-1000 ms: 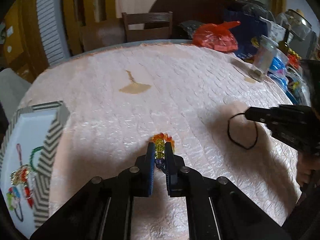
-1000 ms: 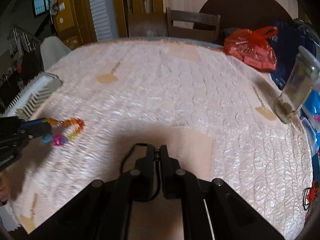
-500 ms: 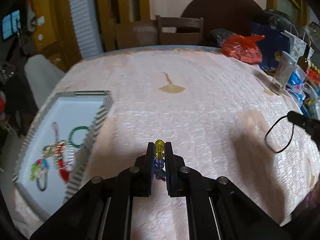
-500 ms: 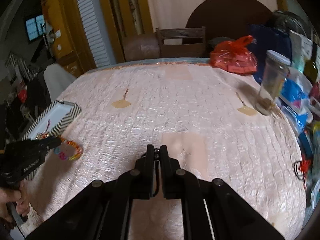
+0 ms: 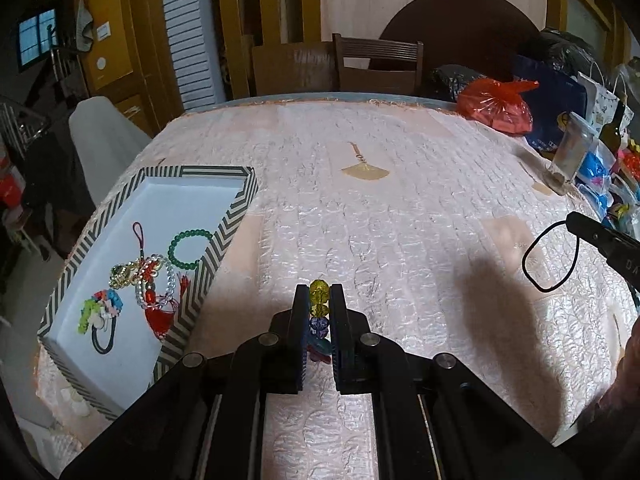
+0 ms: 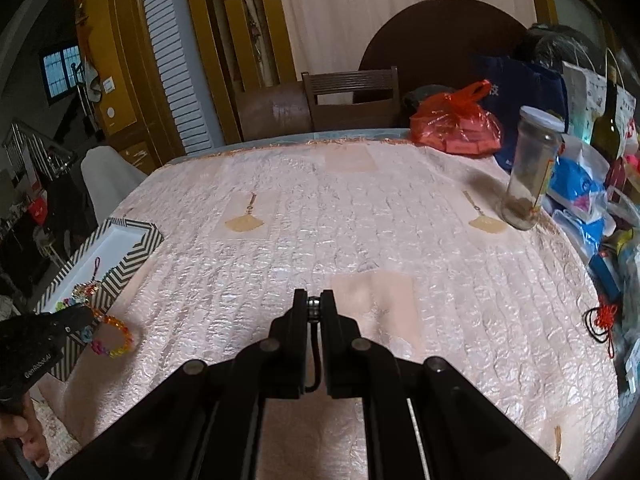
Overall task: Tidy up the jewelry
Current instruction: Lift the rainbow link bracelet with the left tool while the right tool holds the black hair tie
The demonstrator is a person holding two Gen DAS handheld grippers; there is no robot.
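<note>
Tray has some jewelry already. My left gripper pinches bead bracelet, right gripper pinches black cord loop. Both not in tray yet; red charm waits too.

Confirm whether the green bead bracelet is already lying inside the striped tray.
Yes, the green bead bracelet lies flat on the white floor of the striped tray, near its right wall.

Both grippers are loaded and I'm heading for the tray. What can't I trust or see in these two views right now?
- Colourful bead bracelet: left wrist view, lower part hidden between the left gripper fingers.
- Thin black cord loop: right wrist view shows only a sliver inside the right gripper.
- Chevron-edged white tray: near corner cut off in the right wrist view; tangled pieces inside too small to separate.
</note>
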